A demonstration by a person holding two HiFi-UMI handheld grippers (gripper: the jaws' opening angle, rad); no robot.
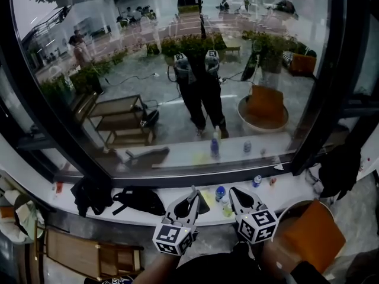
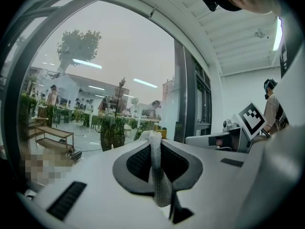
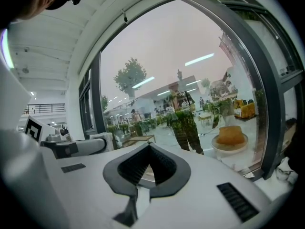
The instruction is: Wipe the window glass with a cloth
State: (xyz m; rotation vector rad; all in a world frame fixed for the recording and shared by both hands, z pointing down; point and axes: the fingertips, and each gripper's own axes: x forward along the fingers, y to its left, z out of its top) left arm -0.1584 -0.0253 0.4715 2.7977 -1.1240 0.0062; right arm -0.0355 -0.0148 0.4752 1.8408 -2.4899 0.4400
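Left claw is clenched on the cloth, a pale grey-white strip with a nubbly weave. It stands up between the jaws and pokes just past the tips. We only get that from the left gripper view; from the head view you can't really make the cloth out. Right claw has its jaws closed tip to tip with nothing in them, and again only its own view shows that. What the head view adds is the layout: we've got both claws low and side by side, pointing at the white sill and short of the window glass above it. On the sill sit a black bag, a blue-capped bottle and a can. Glass itself is big, dark-framed and very reflective, mirroring the person's legs and both marker cubes.
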